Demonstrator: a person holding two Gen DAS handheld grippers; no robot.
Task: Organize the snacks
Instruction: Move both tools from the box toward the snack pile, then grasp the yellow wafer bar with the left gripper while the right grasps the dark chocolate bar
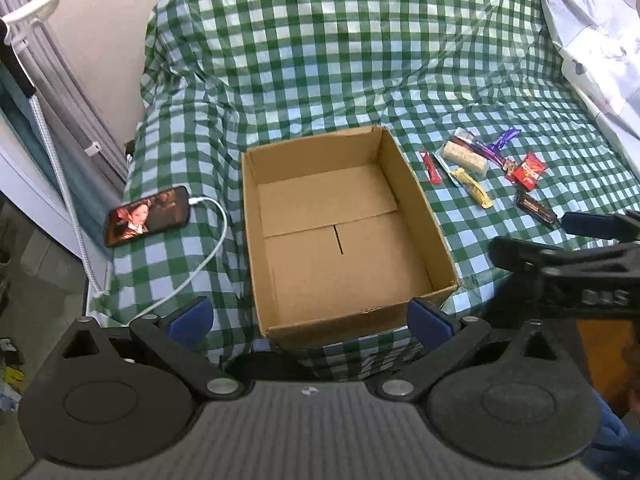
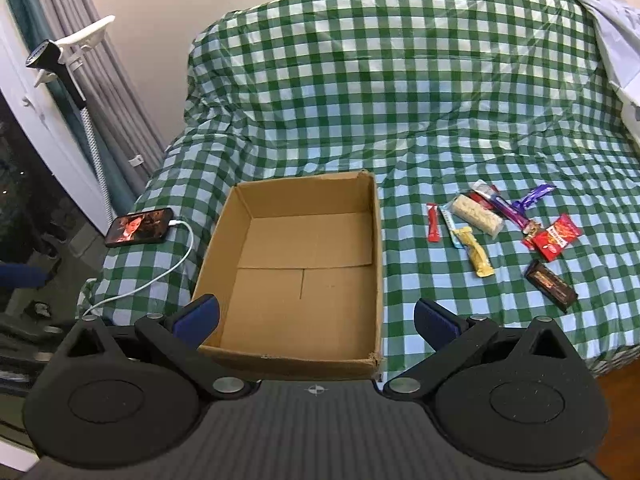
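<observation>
- Two handheld grippers, both with jaws spread wide and nothing between them: left gripper hovers at the near edge of the box, right gripper likewise, a little further right. Judged: start of the task, nothing picked yet.
- Open brown cardboard box sits on the green-and-white checked cloth, near the front edge, flaps folded flat inside; no snacks in it. Likely the destination, set centrally so both hands reach it.
- Right of the box, apart from it, the snacks lie in a loose cluster on the cloth: dark brown chocolate bar wrapper nearest, then yellow wrapped bar, small red stick packet, red square packet, pale rice-cracker bar in clear wrap, purple wrapper farthest.
- Several wrappers overlap or touch; the dark bar lies alone, so it looks the easiest first grasp for the right gripper.
- Left of the box, black smartphone with lit screen on a white charging cable; not a snack, best left alone.
- Far back, the cloth rises over a bulky shape; white bag at right.
</observation>
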